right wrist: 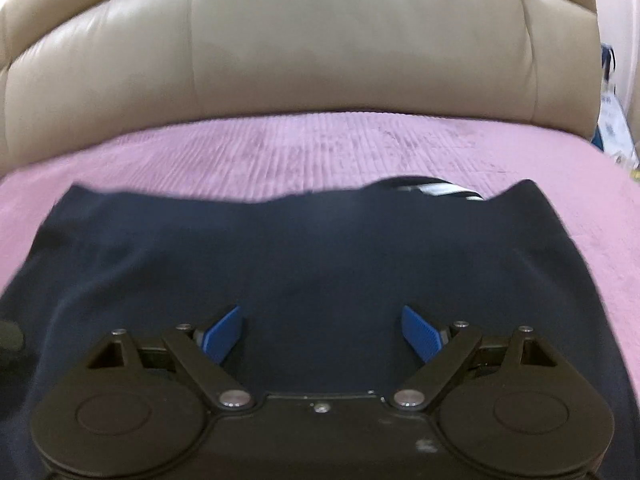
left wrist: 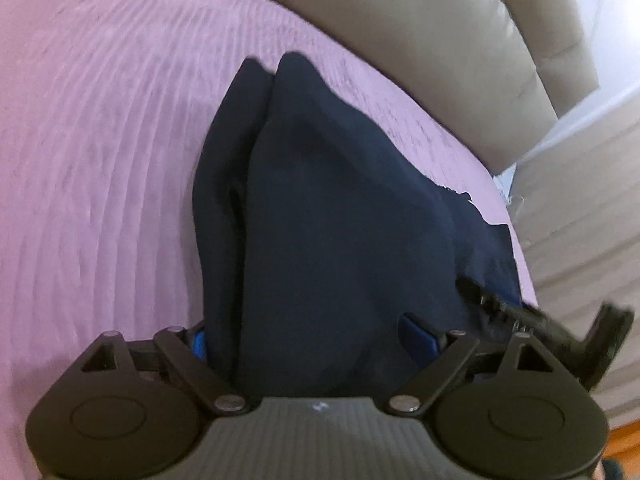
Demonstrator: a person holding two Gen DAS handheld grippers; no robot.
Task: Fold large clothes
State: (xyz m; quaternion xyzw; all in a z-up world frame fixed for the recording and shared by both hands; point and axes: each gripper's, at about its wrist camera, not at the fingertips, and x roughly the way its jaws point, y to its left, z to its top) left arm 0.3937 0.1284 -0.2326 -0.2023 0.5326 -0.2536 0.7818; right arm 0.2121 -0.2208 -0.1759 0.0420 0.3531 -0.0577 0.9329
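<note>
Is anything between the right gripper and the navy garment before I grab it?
Nothing visible. The right gripper hangs open directly over the navy garment, only dark cloth between its blue pads. The garment lies on the pink cover; a black-and-white thing peeks out at its far edge.

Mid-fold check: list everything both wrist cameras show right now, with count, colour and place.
garment: one, dark navy, lying folded on the cover.
cover: one, pink ribbed, spread over the sofa seat.
sofa: one, beige leather, backrest behind the cover.
clutter: several white and blue items, too blurred to identify, right edge of the right wrist view.
left gripper: one, black with blue pads, open, cloth between its fingers.
right gripper: one, black with blue pads, open over the garment.
</note>
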